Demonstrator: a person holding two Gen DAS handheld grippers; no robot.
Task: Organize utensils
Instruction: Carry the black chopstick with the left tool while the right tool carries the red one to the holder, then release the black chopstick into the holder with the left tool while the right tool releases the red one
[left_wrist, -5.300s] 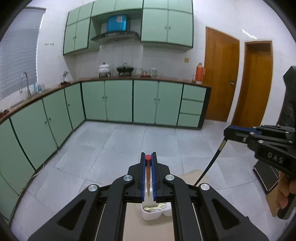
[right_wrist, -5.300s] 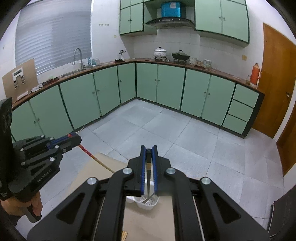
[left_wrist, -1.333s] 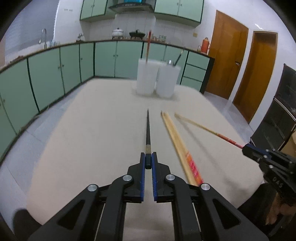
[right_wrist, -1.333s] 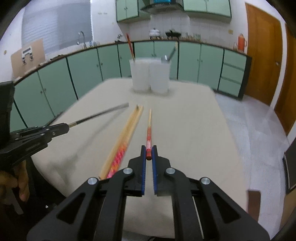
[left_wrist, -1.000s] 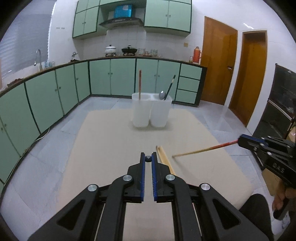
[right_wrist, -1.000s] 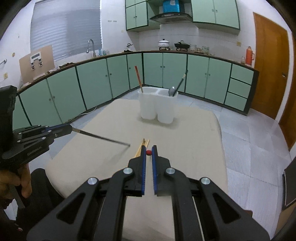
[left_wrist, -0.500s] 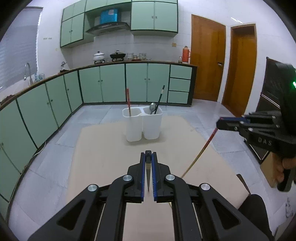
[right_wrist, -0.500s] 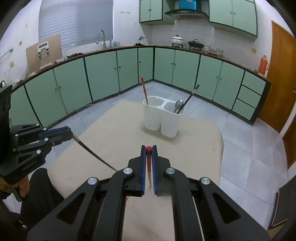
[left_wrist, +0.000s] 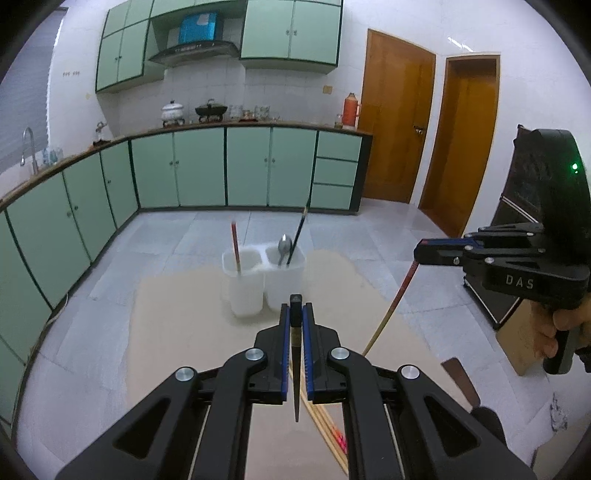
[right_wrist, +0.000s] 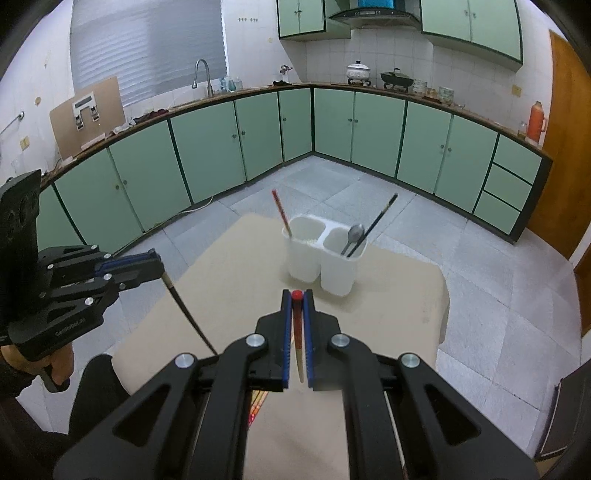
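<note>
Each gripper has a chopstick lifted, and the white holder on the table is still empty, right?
Not empty. The right wrist view shows the white holder already holding a red chopstick in one compartment and a spoon with a black chopstick in the other. Both grippers do hold chopsticks.

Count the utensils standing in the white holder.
3. In the holder, a red chopstick stands in the picture-left compartment; a spoon and a black chopstick lean in the other. Shorter items may lie hidden inside.
</note>
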